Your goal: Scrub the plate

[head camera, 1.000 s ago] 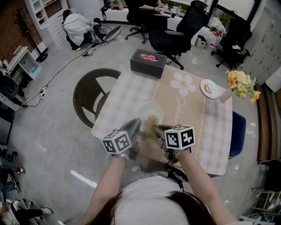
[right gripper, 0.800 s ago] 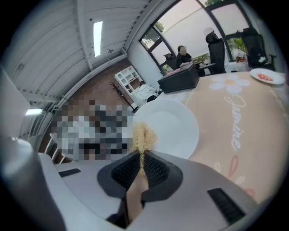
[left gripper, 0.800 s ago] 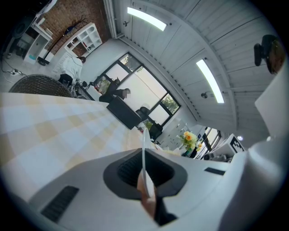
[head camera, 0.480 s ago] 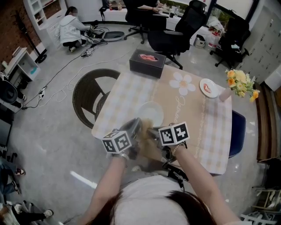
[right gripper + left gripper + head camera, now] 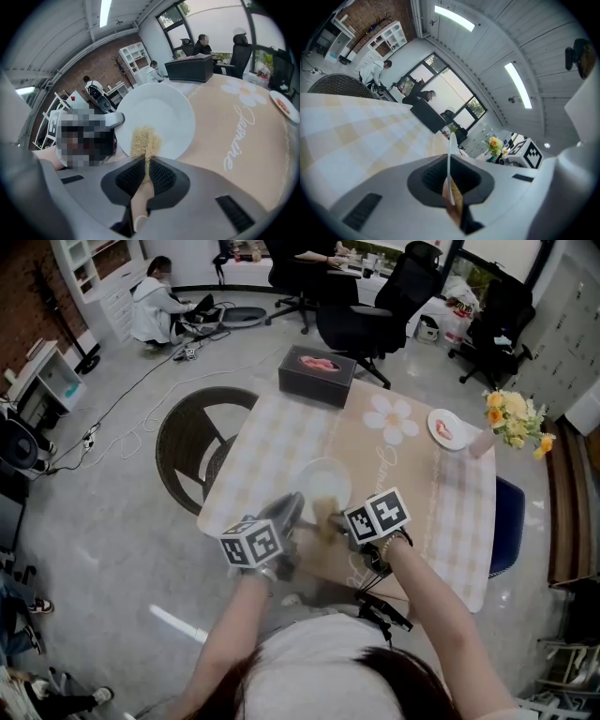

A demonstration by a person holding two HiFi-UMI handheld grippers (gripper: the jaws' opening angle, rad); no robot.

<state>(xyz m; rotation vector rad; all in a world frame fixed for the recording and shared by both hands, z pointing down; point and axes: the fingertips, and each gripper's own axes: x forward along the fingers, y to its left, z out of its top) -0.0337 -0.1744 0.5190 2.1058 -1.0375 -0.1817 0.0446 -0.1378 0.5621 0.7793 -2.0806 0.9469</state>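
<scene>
Right gripper view: my right gripper [image 5: 146,174] pinches the scrubber [image 5: 144,139]. The plate [image 5: 159,112] rim is clamped between the left gripper [image 5: 449,183] fingers [image 5: 431,176], so I judge hard scrubbing could twist it loose.

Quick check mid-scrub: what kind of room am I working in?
Probably an open office or lab, not a kitchen: black office chairs, cables across the floor, white shelving.

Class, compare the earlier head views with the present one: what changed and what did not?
The right gripper, shut on the scrubber, edged forward toward the plate and twisted slightly. The left gripper keeps its grip on the plate's rim; plate, black box and table stay put.
</scene>
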